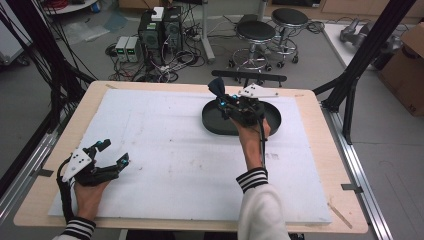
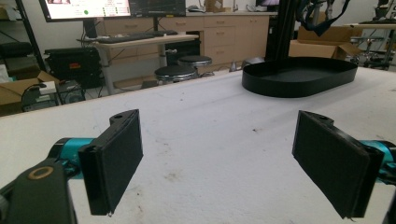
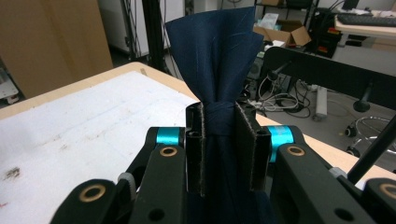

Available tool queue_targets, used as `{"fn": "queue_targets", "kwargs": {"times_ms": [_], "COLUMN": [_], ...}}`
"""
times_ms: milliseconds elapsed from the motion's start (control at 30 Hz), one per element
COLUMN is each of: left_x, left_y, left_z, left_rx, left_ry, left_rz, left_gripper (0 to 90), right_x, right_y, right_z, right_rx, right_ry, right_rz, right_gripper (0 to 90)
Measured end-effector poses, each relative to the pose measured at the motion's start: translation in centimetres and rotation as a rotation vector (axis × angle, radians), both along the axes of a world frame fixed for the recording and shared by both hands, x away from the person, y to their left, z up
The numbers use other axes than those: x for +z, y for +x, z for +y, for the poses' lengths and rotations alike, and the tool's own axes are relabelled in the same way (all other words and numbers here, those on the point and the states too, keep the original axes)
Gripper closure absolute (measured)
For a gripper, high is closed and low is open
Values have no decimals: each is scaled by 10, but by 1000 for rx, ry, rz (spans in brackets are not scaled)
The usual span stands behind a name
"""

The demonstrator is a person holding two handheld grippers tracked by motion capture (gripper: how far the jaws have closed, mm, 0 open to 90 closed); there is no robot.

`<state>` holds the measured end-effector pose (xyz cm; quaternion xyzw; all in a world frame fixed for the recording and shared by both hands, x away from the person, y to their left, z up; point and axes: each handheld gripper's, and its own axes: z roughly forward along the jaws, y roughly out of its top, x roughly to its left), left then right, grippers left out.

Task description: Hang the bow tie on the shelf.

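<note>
Cloth (image 3: pixel 215 60), dark blue and bunched at its middle, is pinched between the jaws of the right gripper (image 3: pixel 219 149), with its loose end fanning out above the pads. In the high view the right gripper (image 1: pixel 223 98) is held above the near-left rim of the black tray (image 1: pixel 272 125), and the cloth (image 1: pixel 217 87) sticks out past the tray's edge toward the far side of the table (image 1: pixel 310 220). The grasp looks done and the cloth is lifted; whether it is on its way into the tray or out of it cannot be told. What seems left is to set the cloth down and let go. The left gripper (image 1: pixel 111 152) rests low near the table's front-left corner, jaws spread wide and holding nothing, well apart from the tray (image 2: pixel 299 79).
</note>
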<state>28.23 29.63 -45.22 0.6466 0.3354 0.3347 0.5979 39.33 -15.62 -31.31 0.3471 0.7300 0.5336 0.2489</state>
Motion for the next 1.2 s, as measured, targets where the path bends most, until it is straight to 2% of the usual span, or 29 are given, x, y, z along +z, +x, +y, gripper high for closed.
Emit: {"fn": "queue_targets", "kwargs": {"times_ms": [167, 300, 600, 800, 1200], "left_x": [0, 0, 0, 0, 0], "left_y": [0, 0, 0, 0, 0], "left_z": [0, 0, 0, 0, 0], "left_rx": [-1, -1, 0, -1, -2], "left_ry": [2, 3, 4, 4, 3], "left_rz": [-1, -2, -2, -2, -2], "left_gripper": [164, 165, 167, 167, 170], "right_x": [12, 19, 22, 26, 34], "right_y": [5, 13, 30, 42, 63], "right_z": [-5, -13, -26, -28, -41], "right_rx": [16, 16, 4, 4, -47], "right_ry": [0, 1, 9, -14, -17], "right_rz": [-22, -22, -10, -19, -11], "right_gripper": [748, 748, 749, 748, 748]}}
